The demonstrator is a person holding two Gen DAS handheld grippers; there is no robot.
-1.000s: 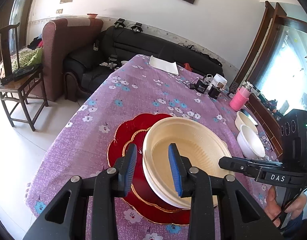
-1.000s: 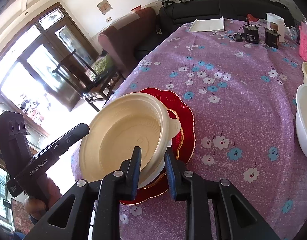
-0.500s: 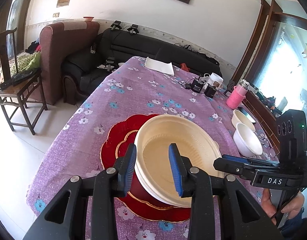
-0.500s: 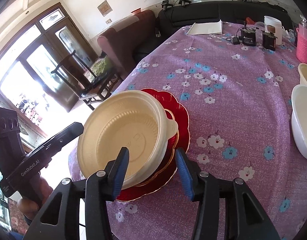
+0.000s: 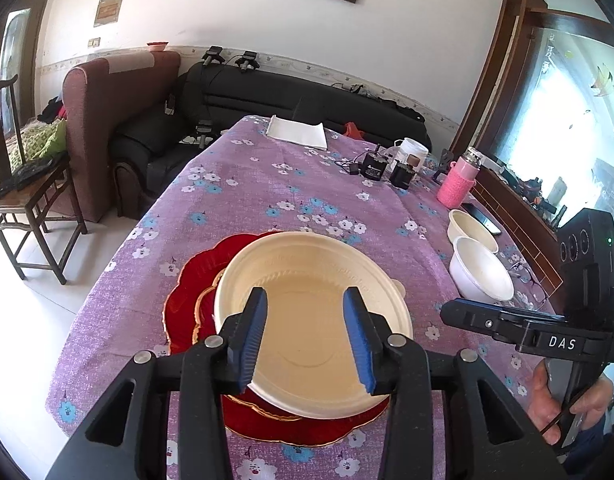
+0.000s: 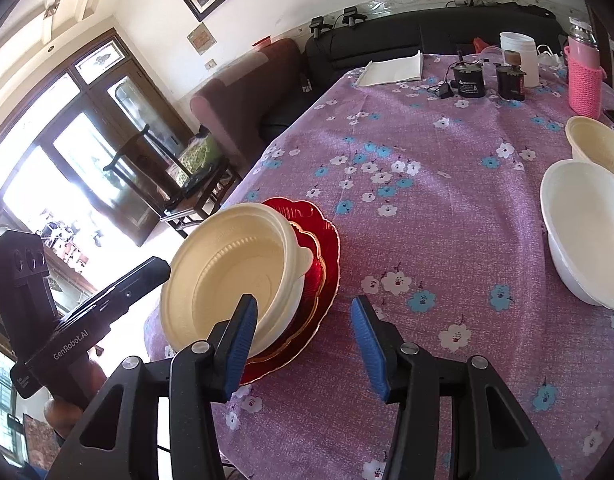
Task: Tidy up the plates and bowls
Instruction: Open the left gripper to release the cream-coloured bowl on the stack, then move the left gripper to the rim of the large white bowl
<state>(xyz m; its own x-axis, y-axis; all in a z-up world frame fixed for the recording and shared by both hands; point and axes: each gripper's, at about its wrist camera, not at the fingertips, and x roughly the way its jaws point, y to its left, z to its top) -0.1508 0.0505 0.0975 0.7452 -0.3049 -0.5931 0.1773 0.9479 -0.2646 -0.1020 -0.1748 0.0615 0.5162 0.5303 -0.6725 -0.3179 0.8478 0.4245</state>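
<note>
Between both parted, empty tongs, left gripper (image 5: 305,334) just widening, right gripper (image 6: 303,346) free, sits the cream bowl (image 5: 313,320), seemingly released; withdraw level, avoiding its rim.

left wrist: close, angled down | right wrist: same | shared: cream bowl (image 5: 307,320) (image 6: 227,272), purple tablecloth (image 5: 267,184) (image 6: 447,208)

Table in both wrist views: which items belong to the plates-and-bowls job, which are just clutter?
Job items: cream bowl stacked on red plates; white bowl; small cream bowl.

Clutter: pink-sleeved bottle, white jar, two black devices, white paper, phone.
</note>
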